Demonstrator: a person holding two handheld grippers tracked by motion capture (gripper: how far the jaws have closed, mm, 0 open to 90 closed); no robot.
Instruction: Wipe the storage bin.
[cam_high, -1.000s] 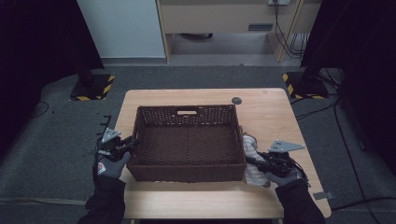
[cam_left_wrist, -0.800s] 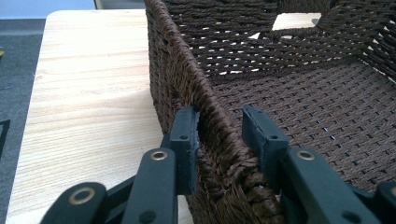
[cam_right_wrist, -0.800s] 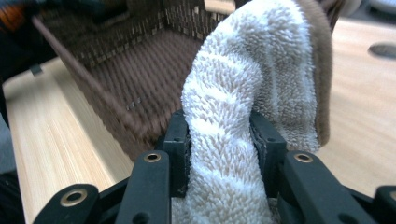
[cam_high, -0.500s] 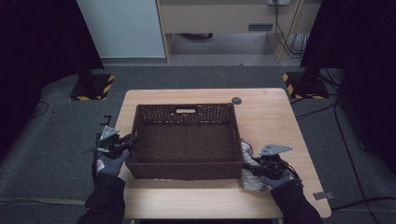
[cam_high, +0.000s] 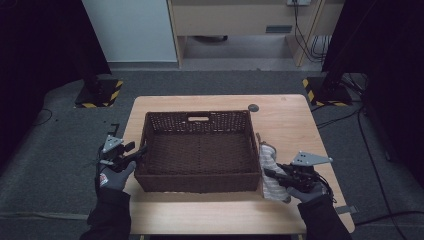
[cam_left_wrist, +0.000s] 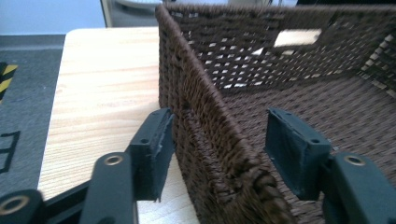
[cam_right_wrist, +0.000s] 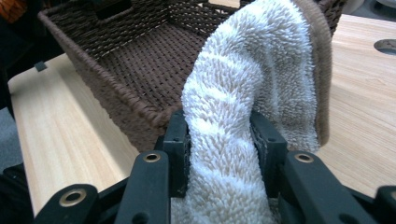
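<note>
Wooden table (cam_high: 300, 125): wicker basket (cam_high: 200, 152); left gripper (cam_left_wrist: 219, 142), jaws spread astride its wall; right gripper (cam_right_wrist: 219, 144), jaws pinching white towel (cam_right_wrist: 247, 88)

No words, numbers or brand marks can be read. The only signs are yellow-and-black hazard stripes on the two stand bases (cam_high: 98, 95) on the floor.

Looks like a lab or recording studio, not a home. Grey carpet floor (cam_high: 55, 165), dark curtained sides, black stands on bases with yellow-black hazard tape (cam_high: 97, 95) (cam_high: 327, 90). Loose cables (cam_high: 310, 42) run by a pale cabinet (cam_high: 235, 17) at the back. One bare wooden table (cam_high: 285, 120) stands mid-floor, probably a test bench.
</note>
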